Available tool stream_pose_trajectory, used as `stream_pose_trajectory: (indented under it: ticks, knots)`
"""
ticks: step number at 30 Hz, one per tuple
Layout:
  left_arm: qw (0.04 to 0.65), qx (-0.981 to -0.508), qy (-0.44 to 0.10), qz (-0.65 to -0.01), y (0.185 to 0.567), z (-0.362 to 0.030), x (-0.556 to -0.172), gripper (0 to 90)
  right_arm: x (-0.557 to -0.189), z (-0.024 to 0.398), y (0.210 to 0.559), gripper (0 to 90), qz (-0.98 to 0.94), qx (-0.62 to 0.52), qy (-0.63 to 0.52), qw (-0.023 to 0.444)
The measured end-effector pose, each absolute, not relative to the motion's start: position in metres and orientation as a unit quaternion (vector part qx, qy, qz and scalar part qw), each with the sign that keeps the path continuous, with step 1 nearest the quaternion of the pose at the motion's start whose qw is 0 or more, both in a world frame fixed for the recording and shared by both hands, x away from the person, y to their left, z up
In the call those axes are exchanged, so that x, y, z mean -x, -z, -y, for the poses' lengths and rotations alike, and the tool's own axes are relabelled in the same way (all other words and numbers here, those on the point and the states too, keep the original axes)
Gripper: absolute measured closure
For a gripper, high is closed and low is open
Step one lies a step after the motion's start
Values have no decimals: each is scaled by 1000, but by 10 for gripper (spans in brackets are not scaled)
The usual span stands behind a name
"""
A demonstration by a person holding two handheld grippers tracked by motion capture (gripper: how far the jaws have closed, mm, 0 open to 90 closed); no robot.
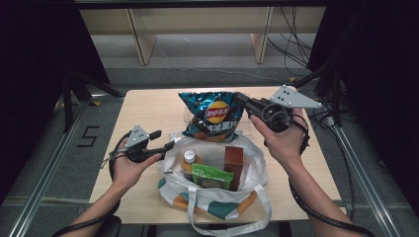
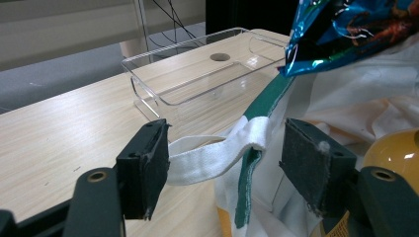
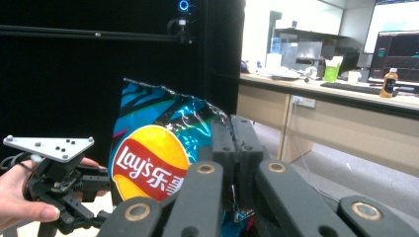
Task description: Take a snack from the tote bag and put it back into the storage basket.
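The right gripper (image 1: pixel 242 100) is clamped tight on the chip bag (image 1: pixel 211 116) & holds it up above the tote bag (image 1: pixel 212 197), at 12 o'clock from it. The left gripper (image 2: pixel 225 163) is wide, w/ the white strap (image 2: pixel 217 153) between its pads, at the tote's 9 o'clock side on the desk (image 1: pixel 148 106).

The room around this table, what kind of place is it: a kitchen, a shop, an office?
Most likely an office or lab with a recording setup. Black curtains flank the wooden table, a small camera sits on a rail above, and desks with a monitor and keyboard stand behind.
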State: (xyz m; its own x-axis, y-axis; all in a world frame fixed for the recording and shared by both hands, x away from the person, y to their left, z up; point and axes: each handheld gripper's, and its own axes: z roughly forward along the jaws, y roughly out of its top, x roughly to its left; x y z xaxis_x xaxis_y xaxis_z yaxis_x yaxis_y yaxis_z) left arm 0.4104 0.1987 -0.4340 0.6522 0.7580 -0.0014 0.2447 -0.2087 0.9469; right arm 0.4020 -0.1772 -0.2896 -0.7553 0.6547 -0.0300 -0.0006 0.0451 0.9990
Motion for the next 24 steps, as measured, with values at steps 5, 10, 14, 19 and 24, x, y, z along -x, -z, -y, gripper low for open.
stream_pose_trajectory:
  ticks: [5,10,14,19,24]
  knots:
    - [530,-739,-241,-340,434,-199,-411,343,-403,178,285,900,-676,-244,-649,251]
    - [531,-738,-240,-340,434,-199,-411,343,-404,178,282,900,-673,-242,-650,255]
    - [527,-739,-243,-342,434,-199,-410,343,-405,179,280,900,-672,-243,-649,262]
    - [526,-739,-243,-344,433,-199,-410,343,-406,179,279,900,-668,-245,-652,261]
    - [528,-738,-244,-342,433,-200,-410,343,-408,180,277,900,-667,-248,-650,266]
